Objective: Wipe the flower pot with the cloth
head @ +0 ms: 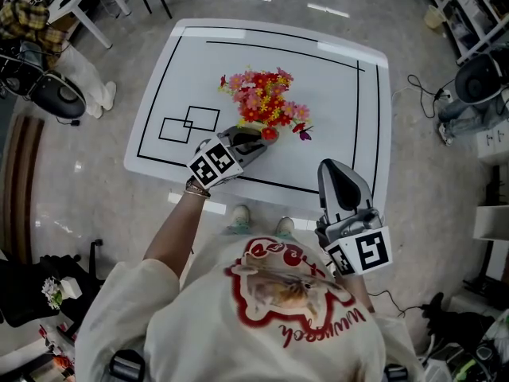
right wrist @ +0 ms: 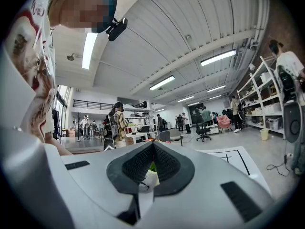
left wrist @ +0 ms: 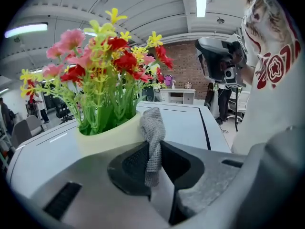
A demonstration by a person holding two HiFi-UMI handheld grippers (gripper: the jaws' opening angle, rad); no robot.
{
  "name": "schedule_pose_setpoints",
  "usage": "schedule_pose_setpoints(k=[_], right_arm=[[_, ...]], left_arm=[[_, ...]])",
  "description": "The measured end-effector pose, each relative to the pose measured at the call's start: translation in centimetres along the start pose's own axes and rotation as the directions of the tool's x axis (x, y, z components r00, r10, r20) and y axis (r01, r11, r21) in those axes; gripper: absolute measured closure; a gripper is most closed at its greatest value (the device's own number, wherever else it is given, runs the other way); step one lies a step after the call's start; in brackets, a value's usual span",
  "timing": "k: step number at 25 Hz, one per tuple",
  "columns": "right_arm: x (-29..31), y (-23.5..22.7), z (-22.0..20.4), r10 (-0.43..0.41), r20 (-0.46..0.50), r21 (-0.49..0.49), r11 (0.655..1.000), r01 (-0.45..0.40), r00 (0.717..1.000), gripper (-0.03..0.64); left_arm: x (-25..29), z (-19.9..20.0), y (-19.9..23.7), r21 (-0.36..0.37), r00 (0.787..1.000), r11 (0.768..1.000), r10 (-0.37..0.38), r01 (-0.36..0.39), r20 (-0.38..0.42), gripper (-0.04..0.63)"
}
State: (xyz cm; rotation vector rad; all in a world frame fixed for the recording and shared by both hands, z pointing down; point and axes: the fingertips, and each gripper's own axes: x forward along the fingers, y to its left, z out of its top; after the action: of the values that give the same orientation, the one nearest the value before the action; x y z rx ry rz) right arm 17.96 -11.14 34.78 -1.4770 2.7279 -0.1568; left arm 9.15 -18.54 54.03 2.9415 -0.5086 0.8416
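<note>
1. L gripper (head: 258,138): I read it clenched on the cloth (left wrist: 152,128). In the left gripper view the jaws pinch a grey knit fold. The fold's upper end stands up past the tips and the lower end hangs down between the pads.

2. Cloth contact: the upper end lies against the near wall of the pot (left wrist: 109,136), just under its rim. The pot is pale yellow-green and upright.

3. Pot pos.: about mid-table, on the white table (head: 334,118), inside the black outline. From the head view the flowers (head: 266,94), which are red, pink and yellow, cover it from above, so I can't make out its wall there. The L gripper comes at it from the near side, tips at the foot of the bouquet. Its marker cube (head: 215,164) sits toward the person.

4. R gripper (head: 338,165): closed and empty. In the right gripper view the jaws (right wrist: 151,147) meet at the tips. Only a thin slit shows below them, and what appears through it is too small to tell. The gripper is held near the table's near-right edge, close to the person's chest and well apart from the pot. It's aimed away from the person, across the room.

5. Other refs: two overlapping black squares (head: 189,123) are printed on the table's left part.
</note>
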Motion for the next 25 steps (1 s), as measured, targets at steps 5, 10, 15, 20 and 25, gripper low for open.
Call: schedule_pose_setpoints(k=[5, 10, 15, 20, 25], right_arm=[[-0.2, -0.1, 0.1, -0.005, 0.002, 0.000, 1.000, 0.005, 1.000, 0.617], [-0.4, -0.4, 0.3, -0.015, 0.008, -0.002, 1.000, 0.015, 1.000, 0.617], [-0.6, -0.8, 0.4, -0.028, 0.010, 0.001, 1.000, 0.028, 1.000, 0.617], [-0.2, -0.5, 0.8, -0.019, 0.013, -0.010, 1.000, 0.019, 1.000, 0.617], [0.5, 0.3, 1.9, 0.008, 0.023, -0.018, 1.000, -0.007, 1.000, 0.617]], left_arm=[[0.3, 1.2, -1.6, 0.004, 0.999, 0.999, -0.033, 0.033, 0.043, 0.534], [-0.3, 3.2, -5.1, 0.035, 0.986, 0.994, -0.105, 0.101, 0.126, 0.534], [-2.7, 6.5, -7.9, -0.002, 0.949, 0.991, -0.130, 0.137, 0.287, 0.534], [-5.6, 10.7, -8.3, -0.016, 0.903, 0.993, -0.098, 0.115, 0.419, 0.534], [-9.0, 14.6, -6.7, -0.063, 0.845, 0.996, -0.014, 0.057, 0.535, 0.534]])
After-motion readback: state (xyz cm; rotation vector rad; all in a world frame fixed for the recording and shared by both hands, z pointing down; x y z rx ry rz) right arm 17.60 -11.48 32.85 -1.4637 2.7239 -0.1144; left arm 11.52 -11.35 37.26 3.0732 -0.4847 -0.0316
